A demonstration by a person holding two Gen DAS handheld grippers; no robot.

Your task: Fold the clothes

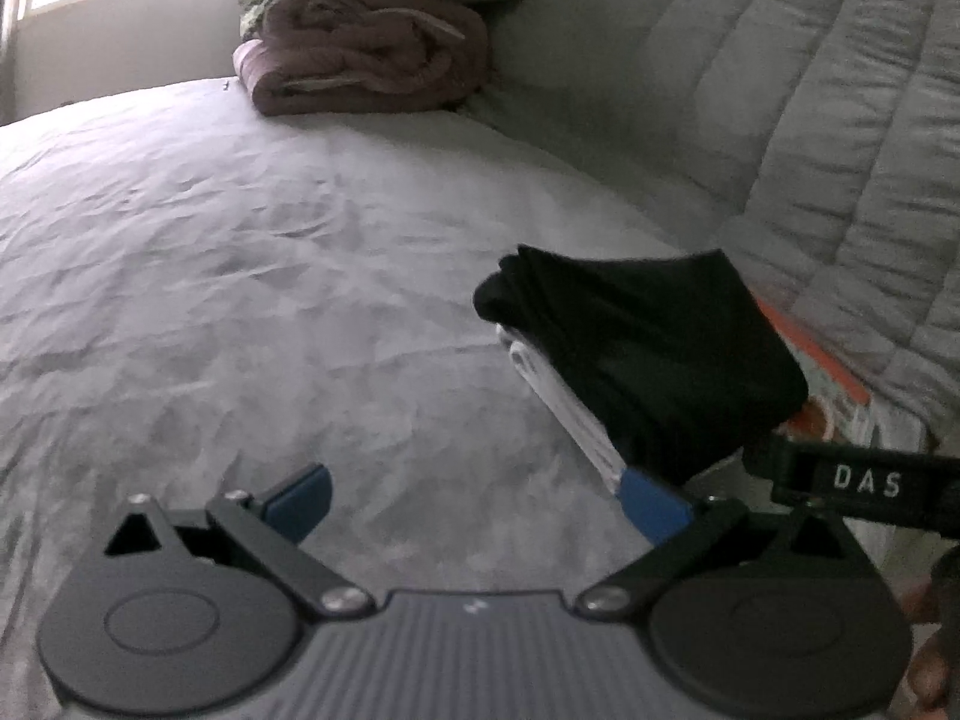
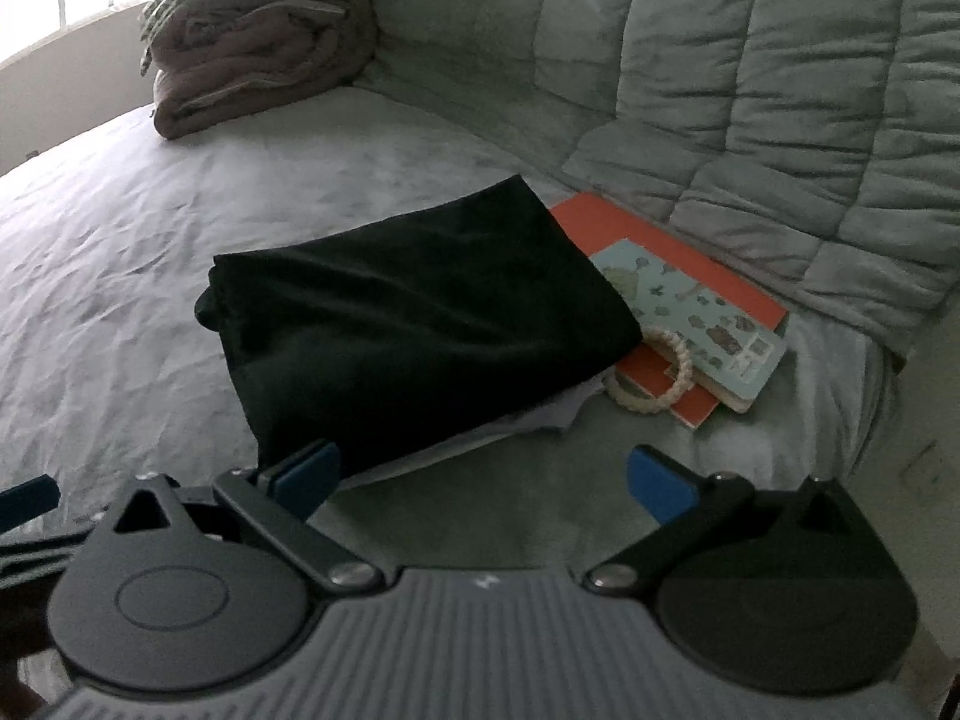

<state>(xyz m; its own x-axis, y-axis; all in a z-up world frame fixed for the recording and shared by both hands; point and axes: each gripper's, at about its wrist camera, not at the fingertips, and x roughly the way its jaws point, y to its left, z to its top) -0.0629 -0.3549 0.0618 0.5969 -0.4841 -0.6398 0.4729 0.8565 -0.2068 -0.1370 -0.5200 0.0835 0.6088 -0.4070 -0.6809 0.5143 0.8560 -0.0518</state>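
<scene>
Both sets of tongs stand wide apart with nothing between their blue pads; the left tongs (image 1: 477,504) hover over the grey wrinkled bed sheet (image 1: 210,276), the right tongs (image 2: 483,477) just before one folded black garment (image 2: 408,318) lying on the bed atop a white folded cloth (image 2: 540,423). Only the right view shows fully one orange flat book (image 2: 678,252), one pale illustrated booklet (image 2: 696,324) and one cream beaded ring (image 2: 654,378) beside the garment. Both views show one rolled mauve blanket (image 1: 366,48) and one quilted grey comforter (image 2: 750,72) behind.
</scene>
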